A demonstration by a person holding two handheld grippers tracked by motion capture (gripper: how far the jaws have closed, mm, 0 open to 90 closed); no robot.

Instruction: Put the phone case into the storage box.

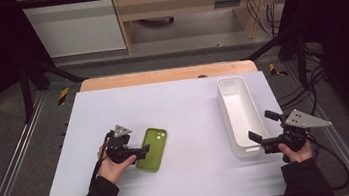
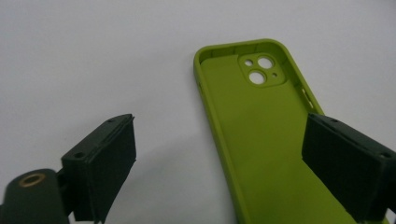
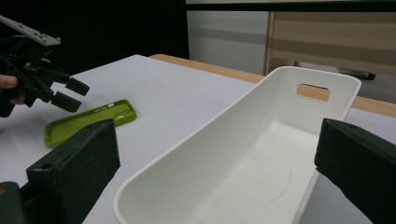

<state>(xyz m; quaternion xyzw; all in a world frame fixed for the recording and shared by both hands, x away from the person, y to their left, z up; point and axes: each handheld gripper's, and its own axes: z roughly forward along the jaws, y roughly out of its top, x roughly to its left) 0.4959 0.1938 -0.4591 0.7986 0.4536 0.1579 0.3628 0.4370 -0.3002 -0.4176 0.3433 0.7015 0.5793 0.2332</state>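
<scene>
A green phone case (image 1: 152,149) lies hollow side up on the white table, left of the middle. In the left gripper view the case (image 2: 261,140) runs away from me with its camera holes at the far end. My left gripper (image 1: 139,152) hovers over the case's near left part, open; its jaws (image 2: 219,163) straddle the case's left rim without touching it. My right gripper (image 1: 262,126) stands open at the near end of a long white bin (image 1: 224,107), its jaws either side of that end (image 3: 224,168), holding nothing. The right gripper view shows the left gripper (image 3: 72,94) just above the case (image 3: 88,122).
The white bin (image 3: 224,121) has nothing in it and has a handle slot in its far end wall. The table's wooden far edge (image 1: 164,75) lies beyond the white top (image 1: 183,107). Metal frame rails run along both sides; cables hang at the right.
</scene>
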